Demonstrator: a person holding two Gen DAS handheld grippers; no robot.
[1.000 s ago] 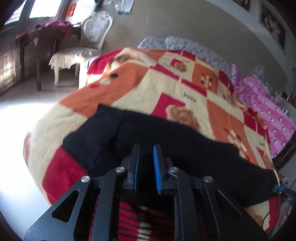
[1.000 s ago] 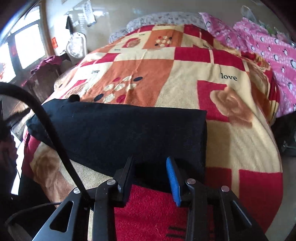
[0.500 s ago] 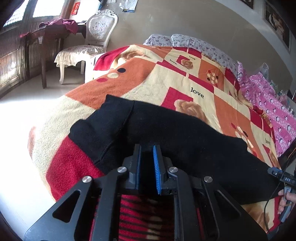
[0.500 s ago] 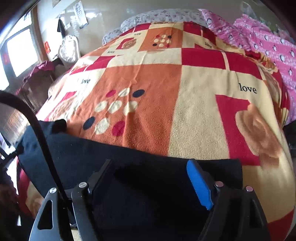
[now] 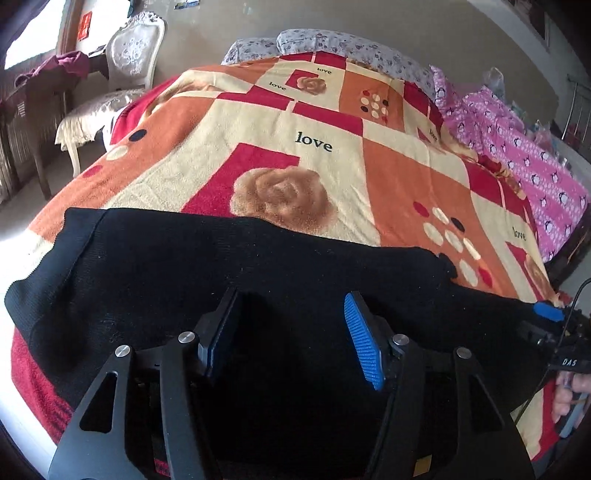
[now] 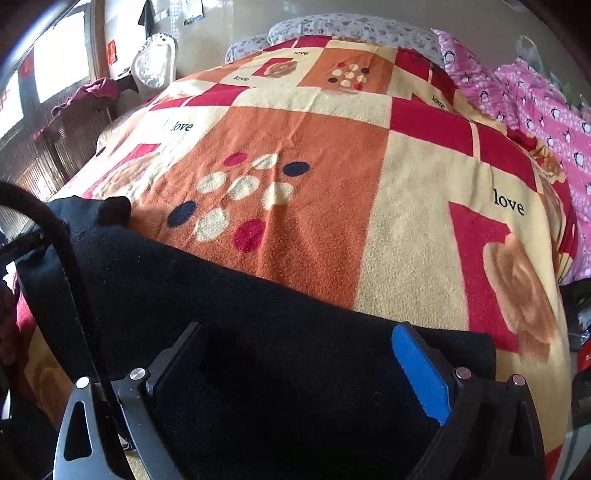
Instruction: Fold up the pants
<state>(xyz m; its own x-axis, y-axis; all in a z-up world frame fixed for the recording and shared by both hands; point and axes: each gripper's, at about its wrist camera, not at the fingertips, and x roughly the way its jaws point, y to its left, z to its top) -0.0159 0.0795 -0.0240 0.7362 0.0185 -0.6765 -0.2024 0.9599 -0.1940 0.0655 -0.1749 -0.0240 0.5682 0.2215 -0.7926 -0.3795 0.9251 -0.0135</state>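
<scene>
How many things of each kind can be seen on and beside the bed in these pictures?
Black pants: 1
Patterned blanket: 1
Pink penguin quilt: 1
Floral pillows: 2
White chair: 1
Open grippers: 2, left gripper, right gripper
Total: 8

The left gripper (image 5: pixel 291 332) hangs with fingers spread wide over black knit pants (image 5: pixel 221 266) — laid across an orange-and-red patchwork blanket (image 5: pixel 369 166).

Bed (image 5: pixel 388 173) under a red, orange and cream patchwork blanket (image 5: pixel 258 122) printed with roses and "love". Floral pillows (image 5: pixel 332 40) against a beige wall (image 5: pixel 221 22). Pink penguin quilt (image 5: pixel 524 155) at right. White carved chair (image 5: pixel 133 48) beside bright windows (image 6: pixel 59 62). Pale sunlit floor (image 5: pixel 14 221).
</scene>
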